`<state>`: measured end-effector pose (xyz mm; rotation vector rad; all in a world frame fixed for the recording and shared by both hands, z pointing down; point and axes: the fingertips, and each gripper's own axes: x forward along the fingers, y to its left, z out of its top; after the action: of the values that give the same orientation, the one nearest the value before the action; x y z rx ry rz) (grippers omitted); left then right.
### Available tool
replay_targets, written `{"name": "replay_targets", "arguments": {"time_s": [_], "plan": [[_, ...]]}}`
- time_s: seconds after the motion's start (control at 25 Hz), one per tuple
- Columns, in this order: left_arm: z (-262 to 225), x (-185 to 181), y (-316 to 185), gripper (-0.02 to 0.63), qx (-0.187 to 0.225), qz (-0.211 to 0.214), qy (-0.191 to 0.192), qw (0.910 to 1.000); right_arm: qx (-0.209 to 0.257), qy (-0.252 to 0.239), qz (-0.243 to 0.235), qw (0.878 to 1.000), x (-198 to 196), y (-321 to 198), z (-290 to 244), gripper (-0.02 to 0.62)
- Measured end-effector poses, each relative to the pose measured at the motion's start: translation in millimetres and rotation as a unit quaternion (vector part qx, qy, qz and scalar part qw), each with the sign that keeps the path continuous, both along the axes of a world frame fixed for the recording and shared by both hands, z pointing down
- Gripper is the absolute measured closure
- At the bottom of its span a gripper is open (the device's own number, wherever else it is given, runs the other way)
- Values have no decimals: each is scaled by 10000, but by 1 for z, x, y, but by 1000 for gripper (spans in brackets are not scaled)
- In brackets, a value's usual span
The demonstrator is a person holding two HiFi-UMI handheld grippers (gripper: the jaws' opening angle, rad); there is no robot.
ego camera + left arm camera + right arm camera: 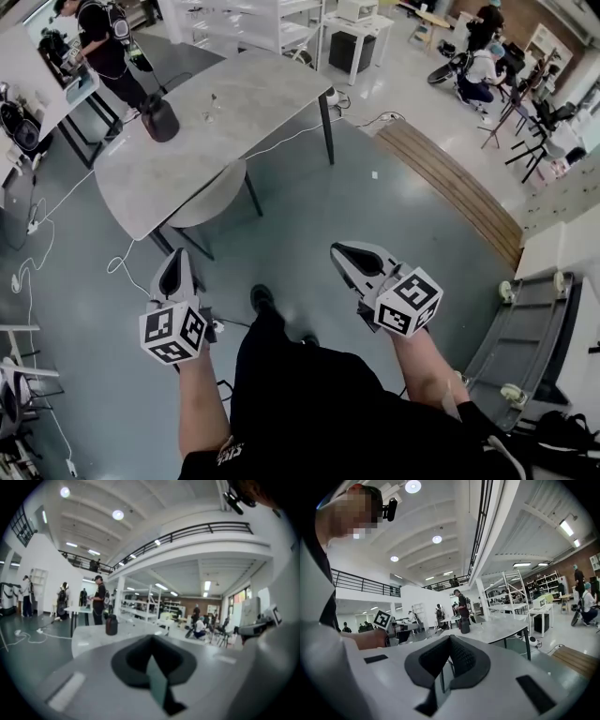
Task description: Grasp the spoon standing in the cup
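Left gripper (175,259), right gripper (343,254) near body: jaws together, nothing held. Tabletop (253,103) well ahead. Spoon (211,99) stands in small cup (207,115) there, near dark jar (159,120). Probably light, stiff, slippery: pinch upper handle.

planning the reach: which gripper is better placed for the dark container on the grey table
Left, probably: the left gripper is nearer the end of the grey table where the dark container stands; the right gripper is farther across. Both are shut, empty and well short of it.
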<state>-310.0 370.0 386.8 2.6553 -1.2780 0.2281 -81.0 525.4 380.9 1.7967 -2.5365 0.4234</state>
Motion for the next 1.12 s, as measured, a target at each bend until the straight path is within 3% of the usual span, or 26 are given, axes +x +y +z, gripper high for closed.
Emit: {"name": "replay_targets", "arguments": {"time_s": [0.28,0.44,0.56,0.76,0.96,1.12], "plan": [[1,78,-60,597,274,627,59,9976,-35,114,345,9993,45,-51,7,601],[-11,119,-108,597,407,1005,42,9941,59,42,656,9978,80,-105,-5,601],[-27,142,-147,597,624,1214,-114,9906,127,-35,634,9979,90,-160,-12,601],[-43,154,-209,597,831,1448,-392,9852,182,-53,414,9990,87,-252,-23,601],[-38,157,-254,597,786,1681,-418,9817,331,4,438,9985,90,-324,-38,601],[-32,160,-284,597,610,1638,-282,9842,240,108,120,9996,83,-353,-38,601]]}}
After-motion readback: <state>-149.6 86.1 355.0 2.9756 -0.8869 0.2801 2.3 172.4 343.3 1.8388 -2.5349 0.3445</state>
